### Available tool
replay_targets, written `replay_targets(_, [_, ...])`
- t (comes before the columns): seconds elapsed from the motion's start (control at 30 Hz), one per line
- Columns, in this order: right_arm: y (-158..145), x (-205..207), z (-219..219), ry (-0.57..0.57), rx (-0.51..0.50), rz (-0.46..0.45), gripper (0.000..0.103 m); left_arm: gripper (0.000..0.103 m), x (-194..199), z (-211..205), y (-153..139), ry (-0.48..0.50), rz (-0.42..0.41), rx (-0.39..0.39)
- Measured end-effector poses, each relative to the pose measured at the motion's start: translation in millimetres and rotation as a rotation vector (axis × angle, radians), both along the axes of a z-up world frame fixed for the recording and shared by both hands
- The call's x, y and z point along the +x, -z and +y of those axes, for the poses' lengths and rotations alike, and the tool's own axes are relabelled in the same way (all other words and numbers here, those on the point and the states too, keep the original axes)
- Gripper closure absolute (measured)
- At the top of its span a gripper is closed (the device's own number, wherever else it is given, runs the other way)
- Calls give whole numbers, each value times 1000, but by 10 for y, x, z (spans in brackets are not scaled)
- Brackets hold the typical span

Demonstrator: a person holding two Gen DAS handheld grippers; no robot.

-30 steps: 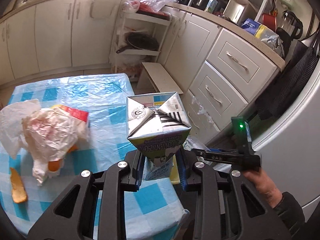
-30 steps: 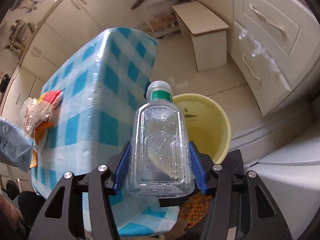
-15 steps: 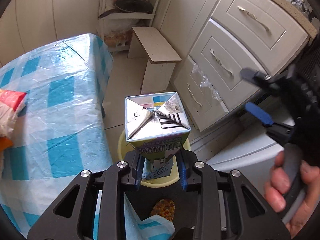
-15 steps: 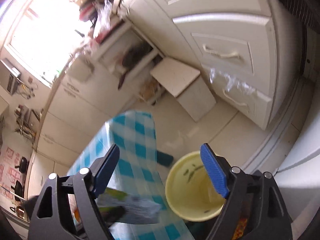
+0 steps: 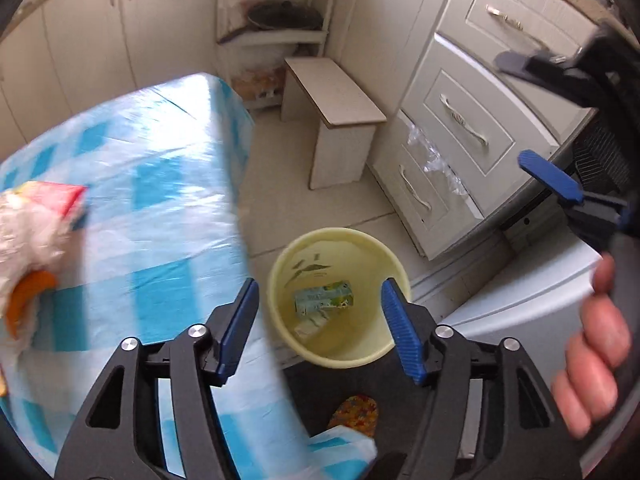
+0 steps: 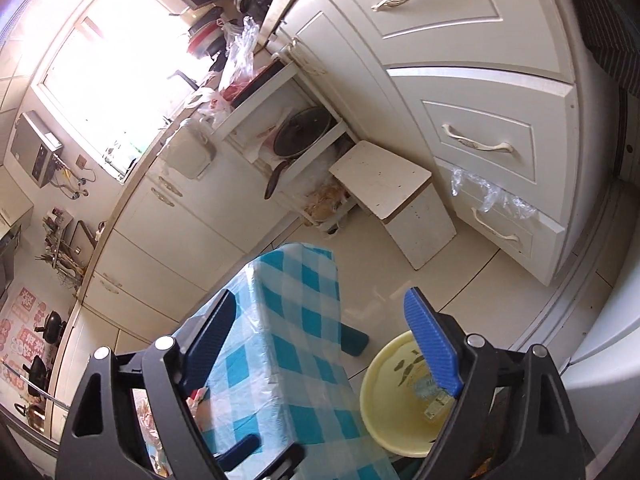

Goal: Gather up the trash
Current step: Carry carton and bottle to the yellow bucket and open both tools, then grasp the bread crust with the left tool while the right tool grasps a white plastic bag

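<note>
Carton [image 5: 323, 300] gone from your left gripper [image 5: 320, 324], now lying in yellow bucket [image 5: 280, 280] on floor beside bottle. Left jaws just opened, nothing between them, hanging over bucket. Your right gripper [image 6: 320, 344] jaws apart too, just widened, empty, raised above table [image 6: 296, 312] corner. Further left on checked table: crumpled bag [image 5: 24, 232], orange peel. Beyond: stool [image 5: 340, 116], drawers.

tablecloth [image 5: 168, 208] motion-blurred; bucket [image 6: 384, 400] partly hidden.

You face cream cabinets [image 6: 172, 240] and drawers [image 6: 480, 136] over a pale tiled floor [image 6: 460, 292]; a bright window [image 6: 116, 68] glares, and a small stool [image 5: 336, 120] stands near a blue-checked table [image 5: 160, 184].
</note>
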State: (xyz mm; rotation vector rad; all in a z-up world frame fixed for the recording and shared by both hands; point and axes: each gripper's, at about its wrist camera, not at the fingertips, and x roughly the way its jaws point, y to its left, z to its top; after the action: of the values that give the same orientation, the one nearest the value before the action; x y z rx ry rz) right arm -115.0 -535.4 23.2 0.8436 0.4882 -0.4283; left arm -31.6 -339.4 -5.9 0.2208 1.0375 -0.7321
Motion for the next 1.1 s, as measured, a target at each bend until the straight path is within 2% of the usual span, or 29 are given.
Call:
replay_targets(0.07, [-33, 64, 87, -17, -11, 1, 20, 31, -29, 375, -176, -32, -63, -5])
replay_targets(0.17, [-74, 184, 256, -56, -31, 6, 19, 27, -1, 948, -390, -101, -135, -8])
replay_targets(0.33, [-144, 432, 658, -162, -89, 24, 19, 24, 228, 2032, -634, -306, -206, -7])
replay_targets(0.43, [-191, 590, 969, -246, -131, 31, 19, 23, 476, 2667, -657, -450, -192, -2])
replay_targets(0.5, [-226, 712, 1215, -318, -162, 33, 18, 23, 672, 3100, -606, -555, -153, -4])
replay_targets(0.6, [-272, 884, 1640, -425, -233, 38, 18, 23, 835, 3518, -449, -661, -108, 0])
replay_targets(0.73, [-287, 1108, 2241, -580, -355, 53, 17, 23, 1061, 3817, -93, -754, -27, 56])
replay_targets(0.8, [-248, 1205, 2545, -655, -423, 77, 16, 23, 1055, 3915, 56, -784, 11, 77])
replay_targets(0.9, [-147, 1348, 2938, -752, -513, 113, 16, 23, 1102, 4007, 164, -800, 25, 93])
replay_targets(1.0, [-60, 1455, 3147, -789, -561, 137, 16, 23, 1100, 4023, 216, -795, 24, 108])
replay_targets(1.1, [-5, 1545, 3255, -798, -563, 148, 16, 23, 1084, 4016, 265, -786, 40, 106])
